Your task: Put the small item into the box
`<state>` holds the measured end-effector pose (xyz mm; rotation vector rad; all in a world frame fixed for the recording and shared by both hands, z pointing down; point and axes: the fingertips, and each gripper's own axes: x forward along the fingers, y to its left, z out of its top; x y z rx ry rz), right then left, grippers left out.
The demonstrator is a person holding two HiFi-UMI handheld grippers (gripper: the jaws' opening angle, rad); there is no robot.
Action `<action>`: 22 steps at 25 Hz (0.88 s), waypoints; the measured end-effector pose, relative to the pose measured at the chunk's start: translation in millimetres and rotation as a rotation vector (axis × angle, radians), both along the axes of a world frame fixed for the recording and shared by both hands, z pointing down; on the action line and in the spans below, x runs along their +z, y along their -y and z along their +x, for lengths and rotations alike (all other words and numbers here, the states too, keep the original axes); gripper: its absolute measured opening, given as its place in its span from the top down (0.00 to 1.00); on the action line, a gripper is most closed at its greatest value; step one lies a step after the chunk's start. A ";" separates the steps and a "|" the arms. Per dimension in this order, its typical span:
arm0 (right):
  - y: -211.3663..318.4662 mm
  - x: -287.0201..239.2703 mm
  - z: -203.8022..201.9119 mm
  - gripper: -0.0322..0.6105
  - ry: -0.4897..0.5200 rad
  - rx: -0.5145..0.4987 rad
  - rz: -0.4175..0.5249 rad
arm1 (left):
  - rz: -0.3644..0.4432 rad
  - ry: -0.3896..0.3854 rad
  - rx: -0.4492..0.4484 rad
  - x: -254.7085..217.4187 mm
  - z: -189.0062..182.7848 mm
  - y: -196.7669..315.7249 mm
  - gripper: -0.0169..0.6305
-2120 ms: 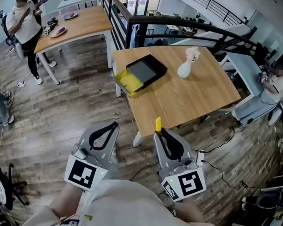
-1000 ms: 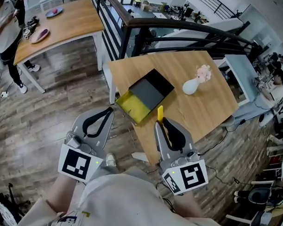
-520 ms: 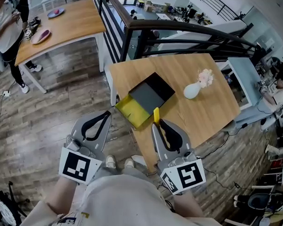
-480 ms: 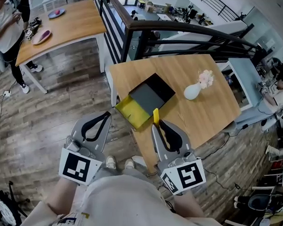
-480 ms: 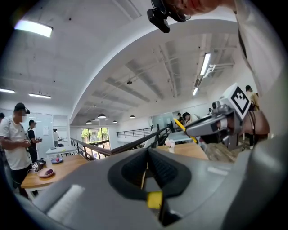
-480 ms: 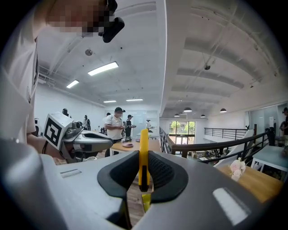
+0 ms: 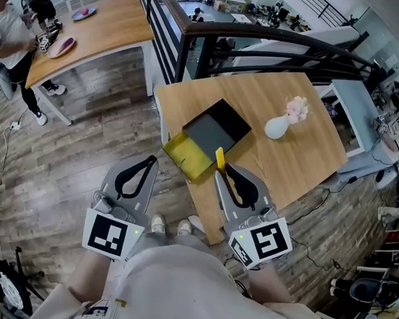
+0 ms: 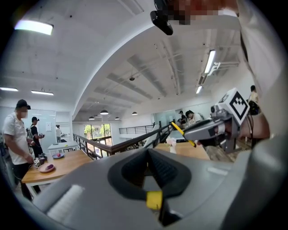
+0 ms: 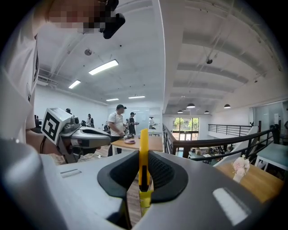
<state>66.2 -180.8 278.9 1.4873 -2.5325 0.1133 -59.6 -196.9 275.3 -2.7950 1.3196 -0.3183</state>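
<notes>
An open box (image 7: pixel 215 129) with a black inside and a yellow lid (image 7: pixel 186 158) lies near the front left corner of a wooden table (image 7: pixel 297 159). My right gripper (image 7: pixel 221 169) is shut on a thin yellow strip (image 7: pixel 220 156), held upright over the table edge just short of the box. In the right gripper view the yellow strip (image 9: pixel 143 141) stands clamped between the ribbed black pads of the right gripper (image 9: pixel 143 152). My left gripper (image 7: pixel 151 162) hovers over the wooden floor, left of the table. It is shut, with nothing held, in the left gripper view (image 8: pixel 146 155).
A white vase (image 7: pixel 278 127) with pink flowers stands on the table, right of the box. A black railing (image 7: pixel 256 40) runs behind the table. A second wooden table (image 7: pixel 93 34) with a person (image 7: pixel 11 38) beside it is at the far left.
The box and table have come nearer and shifted in the head view. Both grippers keep their pose, and the right one still clamps the yellow strip.
</notes>
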 end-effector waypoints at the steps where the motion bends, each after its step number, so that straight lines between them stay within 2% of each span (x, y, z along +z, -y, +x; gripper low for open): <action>1: 3.1 3.5 -0.2 0.85 -0.004 -0.002 -0.008 | -0.005 0.002 -0.001 2.2 0.3 2.7 0.97; 10: 35.9 31.7 2.1 0.85 -0.020 -0.021 -0.105 | -0.049 0.020 -0.017 21.3 6.7 31.1 0.97; 17: 76.7 72.4 -3.9 0.85 -0.005 -0.033 -0.201 | -0.047 0.086 -0.016 54.4 5.2 63.3 0.97; 22: 103.3 111.0 -11.7 0.85 0.001 -0.051 -0.300 | -0.113 0.101 -0.013 86.1 4.3 83.2 0.97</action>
